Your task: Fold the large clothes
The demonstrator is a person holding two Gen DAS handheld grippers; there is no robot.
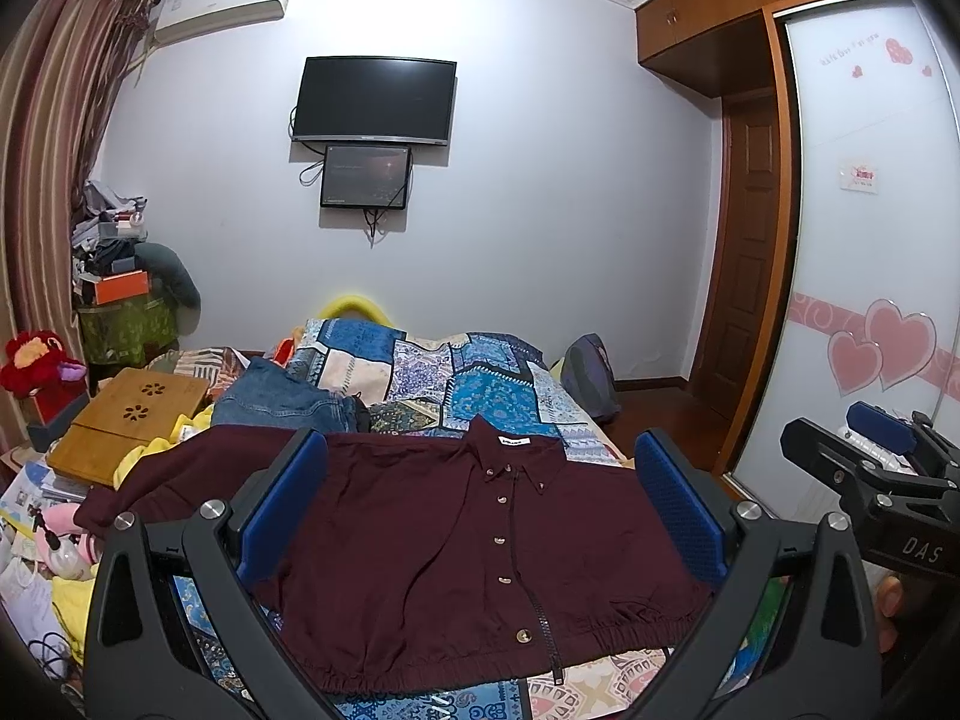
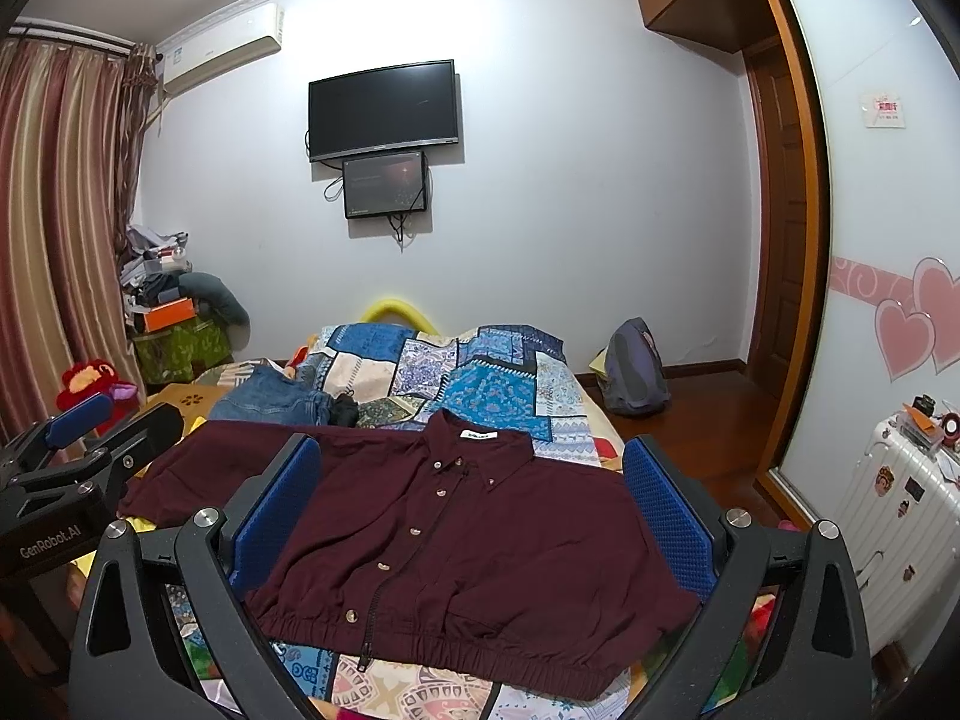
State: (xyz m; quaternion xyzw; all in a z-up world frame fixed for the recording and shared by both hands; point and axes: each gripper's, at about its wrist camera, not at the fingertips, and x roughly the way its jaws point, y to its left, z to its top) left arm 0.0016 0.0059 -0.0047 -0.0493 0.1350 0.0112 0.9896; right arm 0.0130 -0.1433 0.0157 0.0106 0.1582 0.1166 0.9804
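Observation:
A dark maroon button-up jacket (image 1: 432,534) lies flat, front up, on the patchwork bed cover (image 1: 480,384), collar toward the far wall, elastic hem nearest me. It also shows in the right wrist view (image 2: 480,540). Its left sleeve (image 1: 156,480) stretches out to the left. My left gripper (image 1: 480,504) is open and empty, held above the jacket's body. My right gripper (image 2: 471,510) is open and empty too, above the jacket. The right gripper shows at the right edge of the left wrist view (image 1: 888,456); the left gripper shows at the left edge of the right wrist view (image 2: 90,438).
Folded blue jeans (image 1: 282,396) lie on the bed beyond the sleeve. A wooden lap tray (image 1: 132,420) and clutter sit to the left. A backpack (image 2: 636,372) stands on the floor right of the bed. A white suitcase (image 2: 894,510) stands by the sliding wardrobe door.

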